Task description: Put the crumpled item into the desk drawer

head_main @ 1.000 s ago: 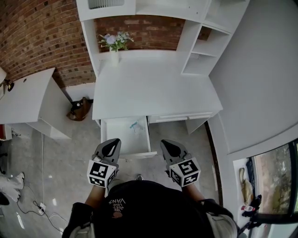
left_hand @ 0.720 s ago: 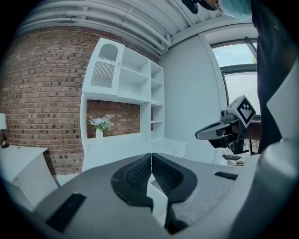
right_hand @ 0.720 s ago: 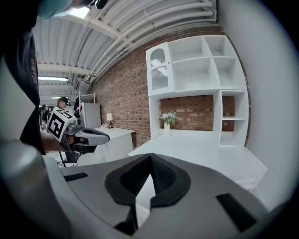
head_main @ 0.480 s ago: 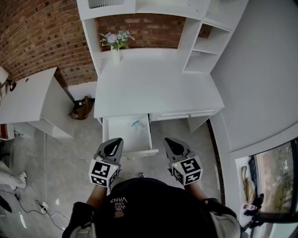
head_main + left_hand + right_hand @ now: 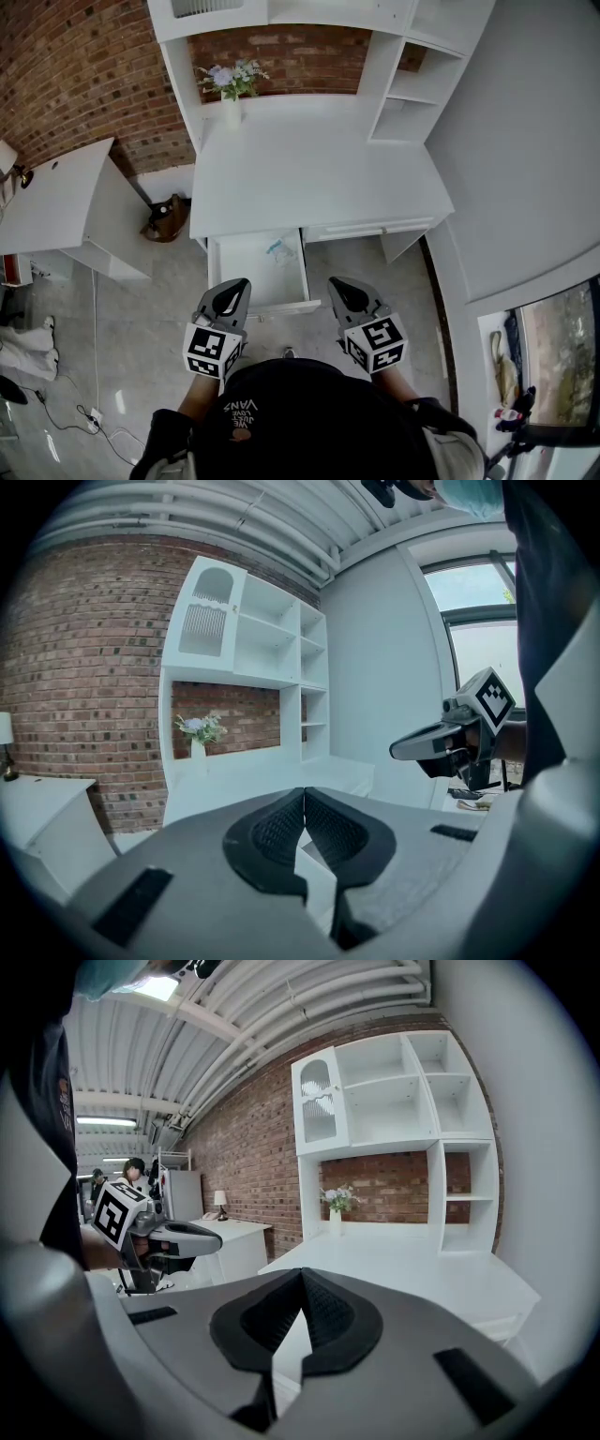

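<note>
One crumpled item, seemingly, in drawer.

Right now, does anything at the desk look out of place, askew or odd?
Only one thing: the left drawer stands pulled open, with a small crumpled item lying inside, while the drawer to its right is closed. The vase of flowers stands upright on the desk top. Nothing looks spilled or damaged.

We see the desk smooth and painted white; behind the desk, a rough red brick wall; before the desk, a glossy grey floor.
</note>
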Available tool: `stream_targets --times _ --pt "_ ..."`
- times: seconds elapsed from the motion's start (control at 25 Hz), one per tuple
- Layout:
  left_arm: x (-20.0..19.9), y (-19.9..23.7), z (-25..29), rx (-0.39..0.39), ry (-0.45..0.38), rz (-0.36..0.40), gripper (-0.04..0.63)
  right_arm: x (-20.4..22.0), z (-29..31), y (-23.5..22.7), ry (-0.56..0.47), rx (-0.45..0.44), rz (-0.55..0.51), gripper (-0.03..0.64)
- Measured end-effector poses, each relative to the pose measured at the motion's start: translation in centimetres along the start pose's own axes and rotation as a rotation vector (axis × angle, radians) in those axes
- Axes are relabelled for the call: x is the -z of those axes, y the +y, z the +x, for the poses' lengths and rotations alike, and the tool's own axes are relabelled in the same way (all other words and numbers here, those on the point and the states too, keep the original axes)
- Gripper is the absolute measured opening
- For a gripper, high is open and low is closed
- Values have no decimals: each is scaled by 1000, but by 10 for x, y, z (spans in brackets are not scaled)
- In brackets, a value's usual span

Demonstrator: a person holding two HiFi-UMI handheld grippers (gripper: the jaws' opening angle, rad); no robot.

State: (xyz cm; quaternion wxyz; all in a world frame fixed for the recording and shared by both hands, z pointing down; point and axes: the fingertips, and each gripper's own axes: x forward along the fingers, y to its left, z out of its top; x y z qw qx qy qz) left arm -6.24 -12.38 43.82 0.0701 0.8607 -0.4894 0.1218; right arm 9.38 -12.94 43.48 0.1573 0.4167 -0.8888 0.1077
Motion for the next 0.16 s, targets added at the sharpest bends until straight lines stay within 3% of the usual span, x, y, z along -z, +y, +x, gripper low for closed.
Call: stream_targets --times 0.16 --pt "0 1 1 -2 -2 -5 6 -3 4 0 -4 -5 1 0"
